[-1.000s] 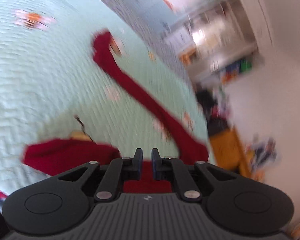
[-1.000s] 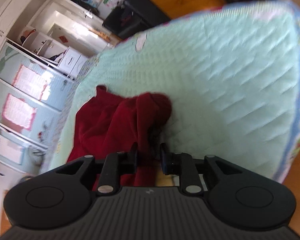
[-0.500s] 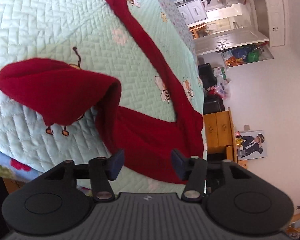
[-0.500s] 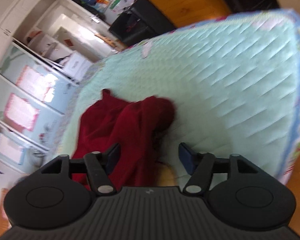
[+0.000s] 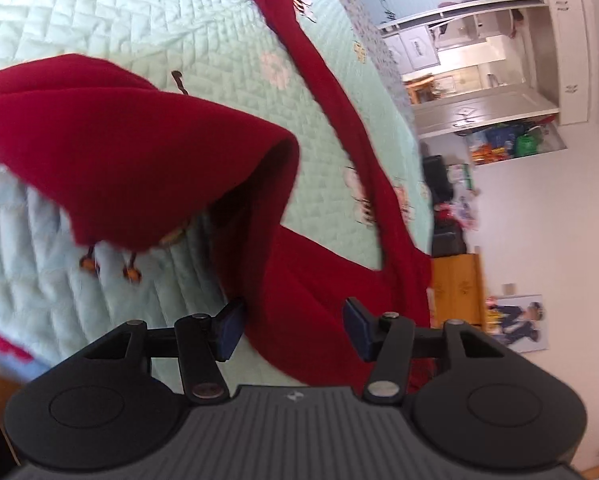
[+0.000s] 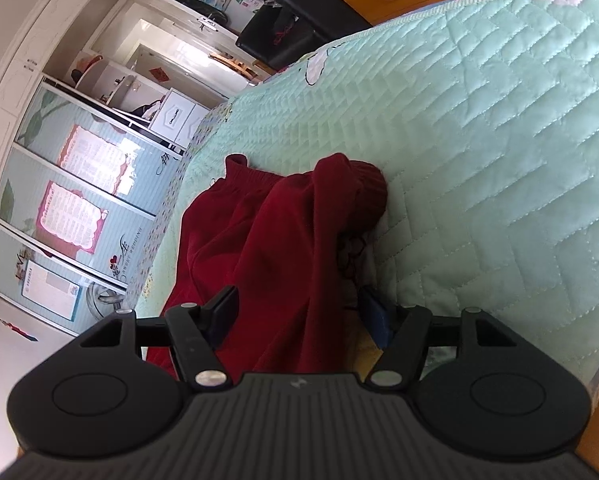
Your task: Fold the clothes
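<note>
1. One red garment [image 5: 139, 152], lying on the bed.
2. One bed, covered by one mint quilted bedspread [image 6: 499, 128].
3. Two grippers, one per view: left gripper [image 5: 293, 326] and right gripper [image 6: 301, 314], each with jaws spread apart.
4. One orange wooden cabinet [image 5: 457, 288].
5. One framed picture [image 5: 517, 322] on the wall.
</note>
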`<state>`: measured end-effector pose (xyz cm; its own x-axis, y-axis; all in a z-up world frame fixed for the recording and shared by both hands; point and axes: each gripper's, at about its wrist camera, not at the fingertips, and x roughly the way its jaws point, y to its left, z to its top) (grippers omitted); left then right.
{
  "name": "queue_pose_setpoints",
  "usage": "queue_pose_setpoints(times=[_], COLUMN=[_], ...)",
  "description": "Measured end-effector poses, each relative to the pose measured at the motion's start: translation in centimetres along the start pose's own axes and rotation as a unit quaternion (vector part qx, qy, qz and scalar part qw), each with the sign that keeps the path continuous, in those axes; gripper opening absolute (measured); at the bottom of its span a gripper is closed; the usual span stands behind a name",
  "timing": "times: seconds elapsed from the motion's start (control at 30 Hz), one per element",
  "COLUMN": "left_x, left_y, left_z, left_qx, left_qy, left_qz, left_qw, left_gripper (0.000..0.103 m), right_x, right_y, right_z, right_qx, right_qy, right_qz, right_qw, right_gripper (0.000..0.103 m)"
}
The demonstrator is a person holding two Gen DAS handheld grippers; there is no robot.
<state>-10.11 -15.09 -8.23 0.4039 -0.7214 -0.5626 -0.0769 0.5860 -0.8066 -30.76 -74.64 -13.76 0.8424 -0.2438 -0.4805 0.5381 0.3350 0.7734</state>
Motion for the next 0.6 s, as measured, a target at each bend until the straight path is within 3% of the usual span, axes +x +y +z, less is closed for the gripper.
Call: queue_pose_setpoints(times=[0.23, 0.27, 0.33, 0.43, 0.47, 0.53, 0.6], left_x=[2.4, 2.8, 3.4, 3.2, 2.9, 2.2, 1.0], left_y=[-0.6, -0.9, -1.5, -2.4, -2.8, -3.6, -4.3], left_z=[1.8, 2.3, 3.3, 4.1, 4.1, 4.3, 3.9], left_qx=[0.021, 0.033, 0.051, 0.069, 0.073, 0.080, 0.096], left_qy=[-0.037, -0.040, -0.047, -0.061, -0.066, -0.076, -0.083], left_qz=[0.049, 0.055, 0.058, 0.044, 0.036, 0.019, 0.007], left_qw=[0.9979, 0.9972, 0.9959, 0.9948, 0.9945, 0.9937, 0.9918], left_gripper=[0.050, 0.045, 0.011, 0.008, 0.008, 0.007, 0.007], right_x=[0.7, 0.8, 1.0, 1.4, 1.4, 1.5, 1.6], right_y=[1.1, 1.2, 1.5, 1.9, 1.7, 1.3, 0.8], right_z=[-0.4, -0.5, -0.6, -0.8, -0.8, -0.8, -0.8], right_qx=[-0.027, -0.029, -0.034, -0.042, -0.038, -0.024, -0.009], right_qy=[-0.003, -0.005, -0.007, -0.012, -0.011, -0.005, 0.000], right_qz=[-0.006, -0.006, -0.008, -0.007, -0.005, 0.001, 0.007], right_qw=[1.000, 1.000, 0.999, 0.999, 0.999, 1.000, 1.000], right_gripper=[0.081, 0.084, 0.086, 0.086, 0.085, 0.071, 0.047])
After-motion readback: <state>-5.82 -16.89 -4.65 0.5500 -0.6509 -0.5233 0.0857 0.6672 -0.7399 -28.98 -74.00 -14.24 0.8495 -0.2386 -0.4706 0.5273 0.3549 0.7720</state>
